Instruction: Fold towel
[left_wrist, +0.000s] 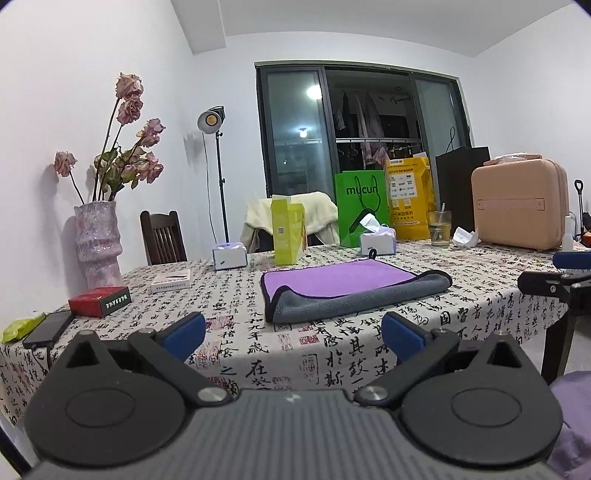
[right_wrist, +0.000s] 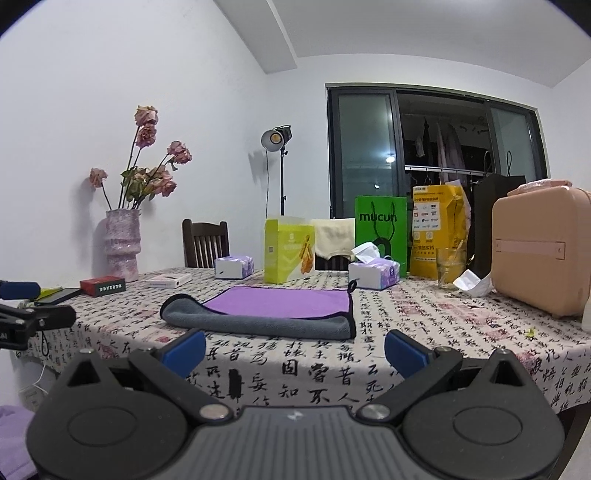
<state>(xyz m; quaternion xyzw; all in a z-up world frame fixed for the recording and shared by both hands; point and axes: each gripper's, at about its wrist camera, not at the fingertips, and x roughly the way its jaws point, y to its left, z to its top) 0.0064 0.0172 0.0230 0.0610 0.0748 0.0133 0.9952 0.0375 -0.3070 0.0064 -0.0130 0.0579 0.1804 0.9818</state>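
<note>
The towel (left_wrist: 343, 290) lies flat on the bench (left_wrist: 480, 306), purple face up with dark piping; its near strip is turned over to show the grey side, and a small hanging loop sits at one far corner. It rests near the bench's front edge, ahead of both tools and touching neither; the left tool (left_wrist: 293, 338) and right tool (right_wrist: 295, 349) hover off that edge, each spread wide and holding nothing.

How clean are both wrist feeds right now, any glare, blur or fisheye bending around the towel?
Left wrist view: towel sharp and evenly lit; a ceiling light glares in the window glass; walls bow at the edges. Right wrist view: towel equally crisp; the lamp glows without washing out; corners vignette dark.
</note>
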